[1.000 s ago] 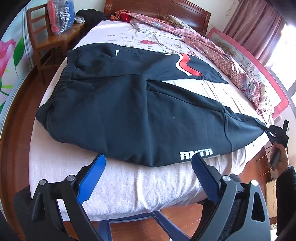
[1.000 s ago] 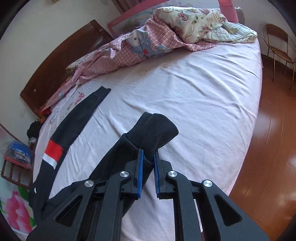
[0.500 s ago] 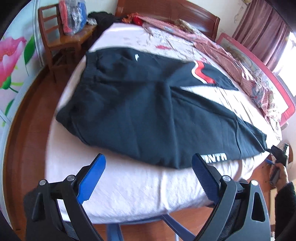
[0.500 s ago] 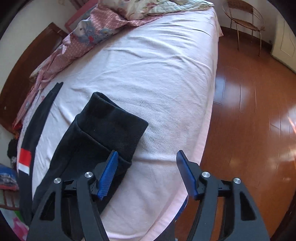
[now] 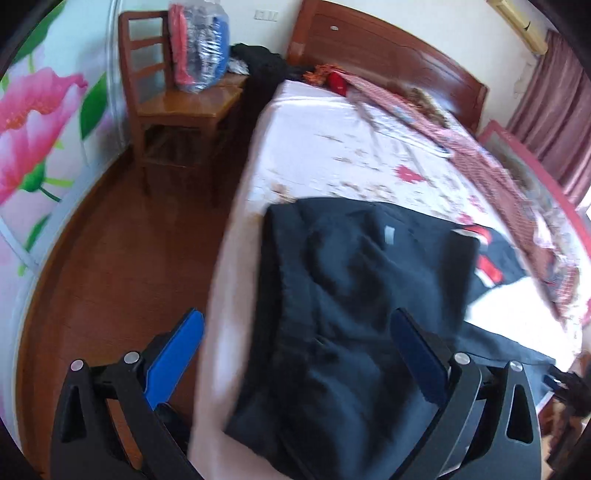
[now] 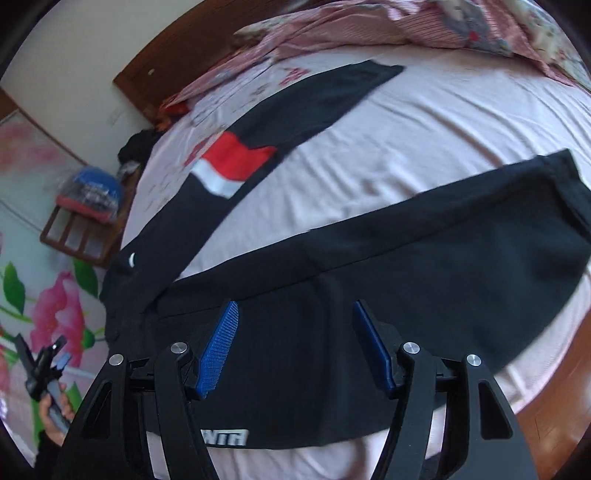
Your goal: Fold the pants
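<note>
Here the bed fills most of both views, covered in a pale pink sheet with a faint floral print toward the dark wooden headboard. A rumpled checked quilt is bunched along the bed's far side. Beside the bed stands a wooden chair carrying a plastic-wrapped bundle, and behind it the wall shows a large pink flower mural. The floor is reddish-brown wood, and maroon curtains hang in the corner past the headboard.

The black pants lie flat on the sheet with the legs spread in a V: one leg with a red and white patch runs toward the quilt, the other lies along the near edge with white lettering at the hem side of the thigh. The waistband end sits near the chair side of the bed.

The left hand-held gripper stands at its widest, one blue pad over the floor and the other over the waist end of the pants, with nothing clamped; its jaws have just been opening further. The right hand-held gripper is parted about halfway above the near leg, pads clear of the cloth, gripping nothing. In the right wrist view a hand holding the left tool shows at the lower left edge.
</note>
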A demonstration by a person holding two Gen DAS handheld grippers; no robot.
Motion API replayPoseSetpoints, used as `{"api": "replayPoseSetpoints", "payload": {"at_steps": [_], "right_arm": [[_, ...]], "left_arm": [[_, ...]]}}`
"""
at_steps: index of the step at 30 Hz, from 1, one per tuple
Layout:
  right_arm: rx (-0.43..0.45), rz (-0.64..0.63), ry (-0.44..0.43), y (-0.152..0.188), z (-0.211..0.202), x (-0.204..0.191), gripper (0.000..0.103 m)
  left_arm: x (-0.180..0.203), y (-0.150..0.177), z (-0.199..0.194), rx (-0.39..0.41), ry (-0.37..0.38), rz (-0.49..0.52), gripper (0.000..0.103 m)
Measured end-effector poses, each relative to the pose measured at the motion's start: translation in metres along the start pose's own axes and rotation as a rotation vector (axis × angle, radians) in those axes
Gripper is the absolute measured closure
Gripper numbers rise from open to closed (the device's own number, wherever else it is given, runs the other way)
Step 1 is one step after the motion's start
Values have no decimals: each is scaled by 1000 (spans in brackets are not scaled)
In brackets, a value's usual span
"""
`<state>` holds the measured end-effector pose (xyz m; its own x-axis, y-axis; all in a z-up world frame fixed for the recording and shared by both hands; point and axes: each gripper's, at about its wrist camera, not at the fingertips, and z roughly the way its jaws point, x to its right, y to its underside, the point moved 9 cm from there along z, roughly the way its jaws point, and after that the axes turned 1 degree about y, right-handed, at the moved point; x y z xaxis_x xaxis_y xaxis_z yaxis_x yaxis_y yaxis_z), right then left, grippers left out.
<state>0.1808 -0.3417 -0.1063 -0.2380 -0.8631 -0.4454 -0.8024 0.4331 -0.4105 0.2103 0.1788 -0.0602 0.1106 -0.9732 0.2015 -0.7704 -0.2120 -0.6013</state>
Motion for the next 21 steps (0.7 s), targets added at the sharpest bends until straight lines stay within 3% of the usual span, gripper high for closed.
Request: {"api": "replayPoseSetpoints", "payload": {"at_steps": [3, 5, 9, 13, 21], "right_arm": [[-54, -113, -22, 9, 35, -59, 39], [-71, -186, -35, 17, 50, -95, 39], [-121, -301, -95, 37, 71, -152, 39], [-166, -336, -150, 48, 83, -176, 39], [-243, -316, -211, 57, 97, -194, 39]], "left_arm": [[-6, -11, 25, -1, -78, 88, 2], [-6, -18, 39, -5, -75, 117, 2], [1, -41, 59, 38, 28, 127, 2], [3, -59, 85, 47, 163, 79, 2], [3, -77, 122, 68, 243, 93, 3]]}}
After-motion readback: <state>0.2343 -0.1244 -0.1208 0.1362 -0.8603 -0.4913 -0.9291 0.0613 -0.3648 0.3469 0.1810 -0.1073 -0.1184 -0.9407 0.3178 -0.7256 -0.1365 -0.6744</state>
